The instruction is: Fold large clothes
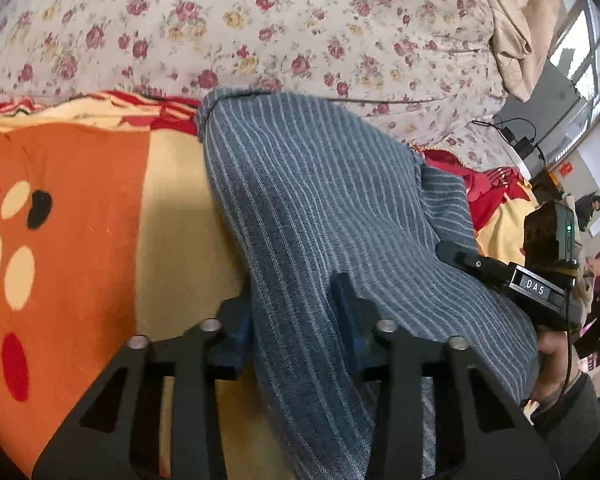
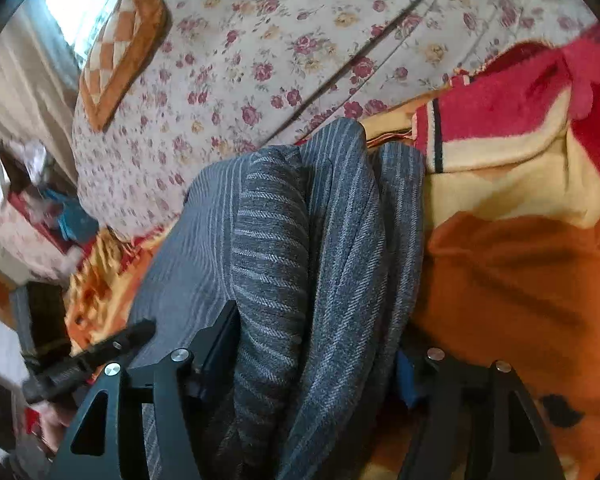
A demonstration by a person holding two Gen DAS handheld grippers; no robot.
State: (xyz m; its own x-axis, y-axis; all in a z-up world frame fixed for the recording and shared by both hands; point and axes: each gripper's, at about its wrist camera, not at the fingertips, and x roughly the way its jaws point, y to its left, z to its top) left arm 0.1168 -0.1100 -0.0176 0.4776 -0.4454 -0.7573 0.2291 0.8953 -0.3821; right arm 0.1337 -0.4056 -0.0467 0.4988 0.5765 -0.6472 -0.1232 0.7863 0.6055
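Pinching bunched cloth (image 1: 312,208), the left tool (image 1: 296,316) and right tool (image 2: 320,344) risk dropping a layer, since thick folds could slip onto the blanket (image 1: 100,184).

Floral quilt (image 1: 260,20) behind an orange blanket (image 1: 80,200); bright window (image 1: 580,52) at right

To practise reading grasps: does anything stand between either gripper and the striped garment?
Nothing visible does. The left gripper has the grey striped garment directly between its fingers, and the right gripper likewise has bunched folds of it, above the orange blanket.
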